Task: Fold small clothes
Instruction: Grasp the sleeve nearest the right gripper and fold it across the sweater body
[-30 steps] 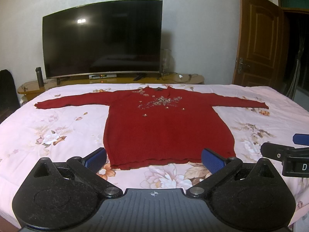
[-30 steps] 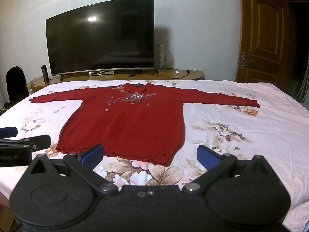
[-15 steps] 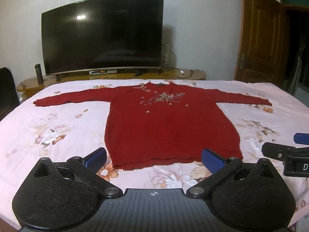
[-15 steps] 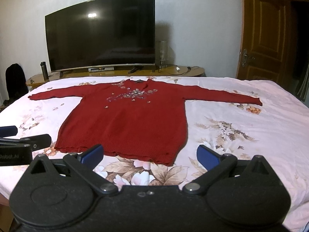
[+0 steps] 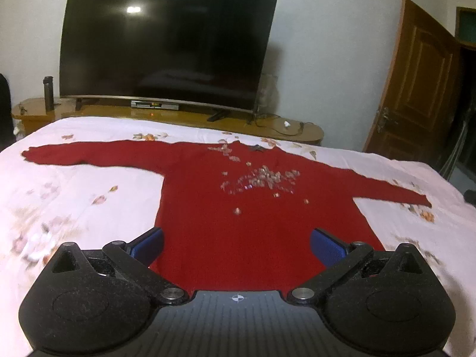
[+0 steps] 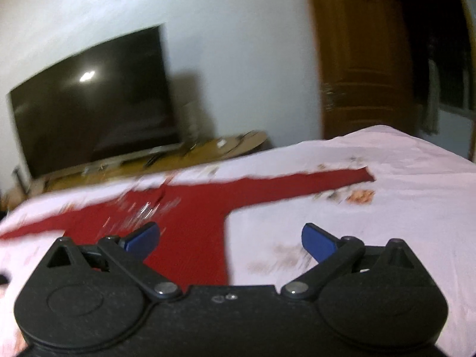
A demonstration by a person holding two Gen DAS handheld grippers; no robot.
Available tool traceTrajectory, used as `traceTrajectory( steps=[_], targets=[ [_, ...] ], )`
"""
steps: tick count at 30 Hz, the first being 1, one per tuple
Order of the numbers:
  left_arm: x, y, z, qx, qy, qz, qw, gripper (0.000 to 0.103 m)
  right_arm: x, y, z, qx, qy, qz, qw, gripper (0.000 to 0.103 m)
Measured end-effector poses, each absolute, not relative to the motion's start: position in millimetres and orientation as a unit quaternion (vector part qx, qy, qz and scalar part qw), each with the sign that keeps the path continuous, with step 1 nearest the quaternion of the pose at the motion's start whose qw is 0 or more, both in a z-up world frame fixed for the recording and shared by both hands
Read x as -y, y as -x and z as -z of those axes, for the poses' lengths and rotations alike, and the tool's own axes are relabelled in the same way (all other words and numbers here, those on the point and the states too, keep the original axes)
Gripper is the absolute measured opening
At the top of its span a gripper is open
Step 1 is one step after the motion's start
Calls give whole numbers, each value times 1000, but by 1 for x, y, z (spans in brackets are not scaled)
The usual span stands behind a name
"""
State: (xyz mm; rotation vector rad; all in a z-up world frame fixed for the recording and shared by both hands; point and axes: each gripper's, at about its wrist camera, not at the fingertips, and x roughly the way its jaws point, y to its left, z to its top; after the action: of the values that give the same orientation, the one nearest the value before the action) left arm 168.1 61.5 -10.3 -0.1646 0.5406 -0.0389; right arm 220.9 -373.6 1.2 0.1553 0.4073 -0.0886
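A red long-sleeved sweater (image 5: pixel 247 208) with beaded trim on the chest lies flat on the bed, sleeves spread out to both sides. My left gripper (image 5: pixel 237 245) is open and empty, above the sweater's lower body. The sweater also shows in the blurred right wrist view (image 6: pixel 196 223). My right gripper (image 6: pixel 230 239) is open and empty, over the sweater's right side edge, below the right sleeve (image 6: pixel 297 186). The hem is hidden behind both gripper bodies.
The bed has a pink floral sheet (image 5: pixel 59 202). Beyond its far edge stand a low wooden TV stand (image 5: pixel 178 116) and a large curved TV (image 5: pixel 166 47). A dark bottle (image 5: pixel 48 92) stands at the left of the TV stand. A wooden door (image 5: pixel 416 89) is at the right.
Both grippers have moved forward over the sweater. The right gripper has swung right and tilted, blurring its view. Neither gripper is seen in the other's view now. Both stay open.
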Motion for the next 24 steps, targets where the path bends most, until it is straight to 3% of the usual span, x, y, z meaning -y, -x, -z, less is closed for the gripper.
traceTrajectory(
  steps=[6, 7, 8, 9, 17, 24],
  targets=[
    [-60, -214, 23, -294, 73, 3, 953, 103, 474, -300, 1, -175, -139, 120, 967, 97],
    [-59, -218, 27, -300, 72, -3, 951, 103, 495, -316, 7, -176, -154, 130, 964, 86],
    [-56, -222, 31, -307, 69, -9, 949, 103, 515, -332, 15, -181, -164, 141, 959, 55],
    [-52, -226, 35, -315, 63, -19, 947, 103, 530, -346, 23, -192, -171, 150, 955, 42],
    [-11, -251, 51, -359, 55, -92, 927, 103, 679, -457, 114, -230, -334, 183, 896, 44],
    [25, -280, 49, -369, 65, -101, 922, 103, 720, -506, 160, -260, -391, 169, 867, 43]
  ],
)
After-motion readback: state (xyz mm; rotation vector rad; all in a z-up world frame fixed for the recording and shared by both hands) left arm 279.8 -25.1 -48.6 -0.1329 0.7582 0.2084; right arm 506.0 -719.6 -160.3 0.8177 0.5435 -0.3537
